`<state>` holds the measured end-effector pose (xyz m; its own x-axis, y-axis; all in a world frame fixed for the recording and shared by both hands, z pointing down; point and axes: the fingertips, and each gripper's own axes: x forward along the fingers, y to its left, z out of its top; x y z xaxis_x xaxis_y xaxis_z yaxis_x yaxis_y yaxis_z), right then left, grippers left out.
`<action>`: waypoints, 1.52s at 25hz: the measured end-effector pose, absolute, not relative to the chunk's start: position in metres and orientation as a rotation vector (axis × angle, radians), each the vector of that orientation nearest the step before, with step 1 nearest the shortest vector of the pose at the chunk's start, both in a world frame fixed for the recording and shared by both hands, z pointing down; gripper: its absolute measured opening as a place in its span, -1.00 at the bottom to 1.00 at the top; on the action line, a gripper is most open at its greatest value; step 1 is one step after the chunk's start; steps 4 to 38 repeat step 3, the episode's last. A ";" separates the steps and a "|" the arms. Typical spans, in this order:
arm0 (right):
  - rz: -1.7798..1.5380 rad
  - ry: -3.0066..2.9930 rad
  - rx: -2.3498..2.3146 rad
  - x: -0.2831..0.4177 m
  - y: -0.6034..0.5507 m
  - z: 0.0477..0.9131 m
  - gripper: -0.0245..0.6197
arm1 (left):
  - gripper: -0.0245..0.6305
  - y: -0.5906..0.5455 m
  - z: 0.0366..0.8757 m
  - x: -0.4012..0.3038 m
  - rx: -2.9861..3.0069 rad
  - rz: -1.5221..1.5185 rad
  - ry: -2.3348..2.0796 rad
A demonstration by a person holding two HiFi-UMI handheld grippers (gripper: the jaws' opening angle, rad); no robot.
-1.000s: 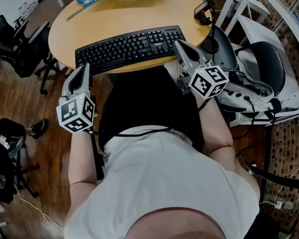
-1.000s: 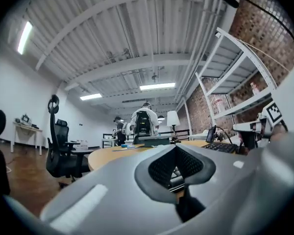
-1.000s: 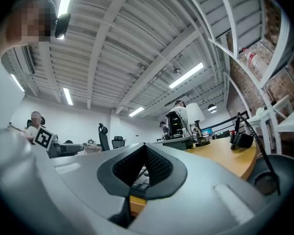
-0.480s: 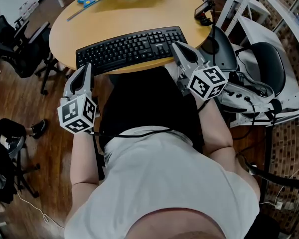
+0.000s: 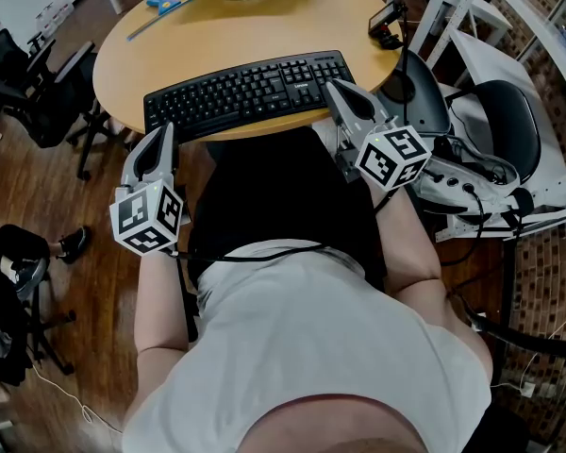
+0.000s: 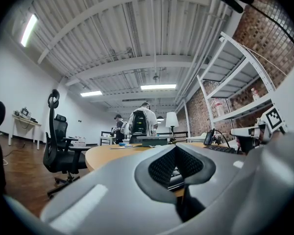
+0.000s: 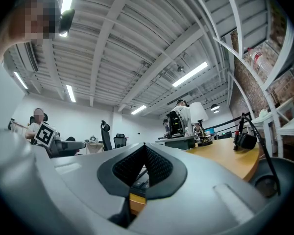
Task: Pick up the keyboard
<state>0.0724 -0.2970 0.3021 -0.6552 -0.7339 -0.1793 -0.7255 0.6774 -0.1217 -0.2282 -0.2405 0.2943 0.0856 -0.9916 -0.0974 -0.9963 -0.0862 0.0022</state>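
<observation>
Ahead of both jaws: keyboard (image 5: 247, 92) lies across the near tabletop (image 5: 264, 28) edge.
Beyond keyboard: bare tabletop, free.
Far ahead: blue-handled tool (image 5: 162, 4), small black device (image 5: 386, 23).
Right of the right gripper (image 5: 333, 89) jaws: dark chair seat (image 5: 417, 91).

A: Items on the round table (image 5: 264, 26)?
B: Blue scissors (image 5: 160, 3) at its far-left edge; black device (image 5: 387, 22) at its right edge. Black office chair (image 5: 38, 88) stands left of it.
</observation>
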 end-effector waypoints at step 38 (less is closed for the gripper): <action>-0.053 2.676 -1.181 0.072 -0.296 0.302 -0.92 | 0.06 -0.240 0.294 -0.229 -2.263 0.112 2.077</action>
